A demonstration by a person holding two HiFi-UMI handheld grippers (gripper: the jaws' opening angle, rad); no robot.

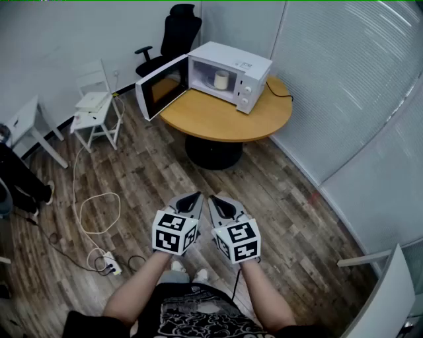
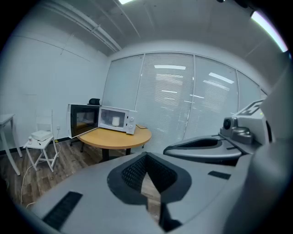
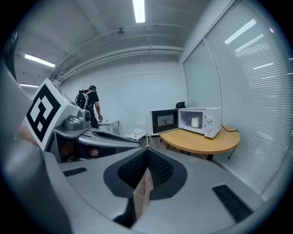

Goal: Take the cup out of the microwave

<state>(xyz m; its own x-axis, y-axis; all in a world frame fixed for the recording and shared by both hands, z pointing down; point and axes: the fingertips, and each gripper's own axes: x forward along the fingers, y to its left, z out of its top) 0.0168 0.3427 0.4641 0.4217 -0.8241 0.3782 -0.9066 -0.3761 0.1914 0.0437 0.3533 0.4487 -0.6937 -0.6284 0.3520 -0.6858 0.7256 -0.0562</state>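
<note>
White cup [image 1: 221, 80] stood inside the open microwave [image 1: 254, 63] on the round table [image 1: 218, 122], at twelve o'clock, well apart from the left gripper [image 1: 193, 199] and right gripper [image 1: 219, 201], both closed and empty; jaws probably needed opening before reaching past the door [image 1: 160, 86].

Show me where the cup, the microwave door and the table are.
cup [image 1: 221, 80], head view, its white side.
microwave door [image 1: 165, 86], head view, its dark window.
table [image 1: 225, 120], head view, bare wooden top.

Ceiling strip lights [image 3: 138, 10] brighten the room evenly; both gripper views bulge, with dark corners.
</note>
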